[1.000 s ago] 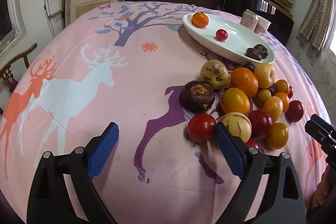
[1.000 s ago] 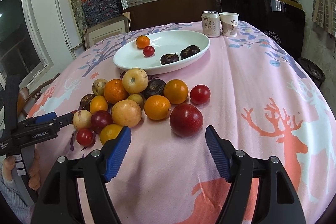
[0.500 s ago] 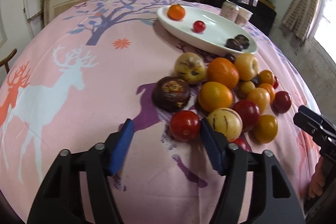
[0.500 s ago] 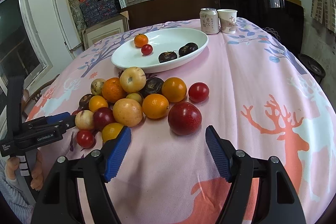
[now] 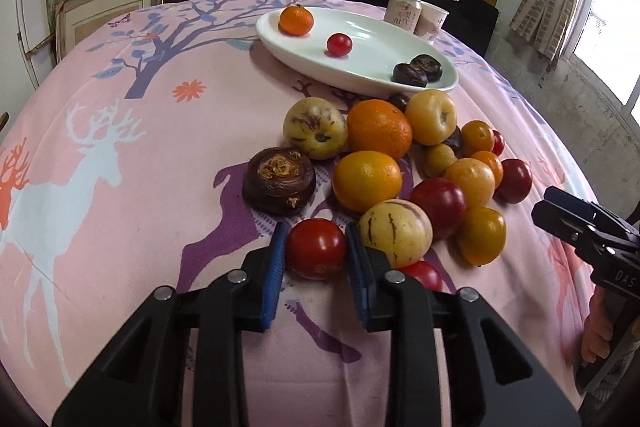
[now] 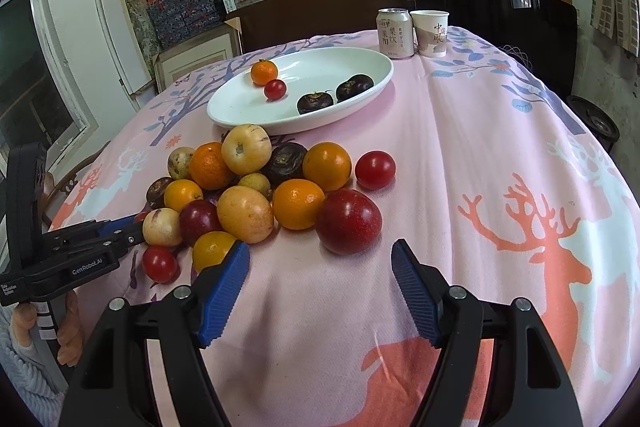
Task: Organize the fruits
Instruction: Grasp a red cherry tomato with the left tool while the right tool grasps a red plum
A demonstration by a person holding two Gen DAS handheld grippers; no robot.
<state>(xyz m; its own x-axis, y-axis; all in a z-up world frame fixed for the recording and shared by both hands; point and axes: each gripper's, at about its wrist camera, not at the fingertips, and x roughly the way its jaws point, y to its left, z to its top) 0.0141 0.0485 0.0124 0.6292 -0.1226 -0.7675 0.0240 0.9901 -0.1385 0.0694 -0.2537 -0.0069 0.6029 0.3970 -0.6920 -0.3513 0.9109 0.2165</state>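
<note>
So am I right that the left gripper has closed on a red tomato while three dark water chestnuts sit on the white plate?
Not quite: the white plate holds two dark water chestnuts, as the right wrist view shows. The left gripper is indeed closed on the red tomato.

In the left wrist view, a small red fruit [image 5: 423,273] lies mostly hidden behind the right arm of the left tongs [image 5: 316,247], just beside the striped pale fruit [image 5: 394,231]. A dark fruit [image 5: 398,101] shows only in part behind the large orange [image 5: 378,127], below the white plate [image 5: 360,75]. The right tongs [image 5: 588,227] are cut off by the picture's edge, the hand [image 5: 596,331] beneath barely seen. Print on the can [image 6: 395,33] is too small to read.
</note>
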